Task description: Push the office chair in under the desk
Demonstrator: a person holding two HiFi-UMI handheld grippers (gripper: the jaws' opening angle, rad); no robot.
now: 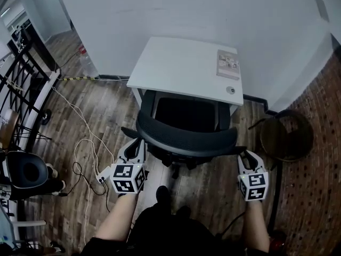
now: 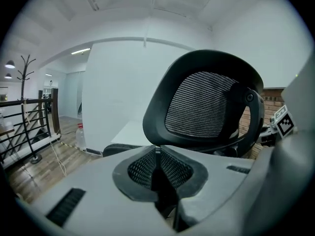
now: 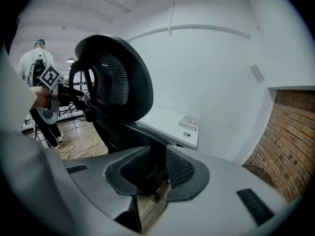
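With my left gripper [image 1: 137, 143] jaws together and my right gripper [image 1: 246, 156] jaws apart, I should push the office chair [image 1: 186, 137] evenly, straight under the table [image 1: 176, 68].

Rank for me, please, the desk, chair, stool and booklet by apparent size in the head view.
1. The desk and chair: about alike, and the chair is partly hidden under the desk, so unranked.
2. The stool.
3. The booklet.
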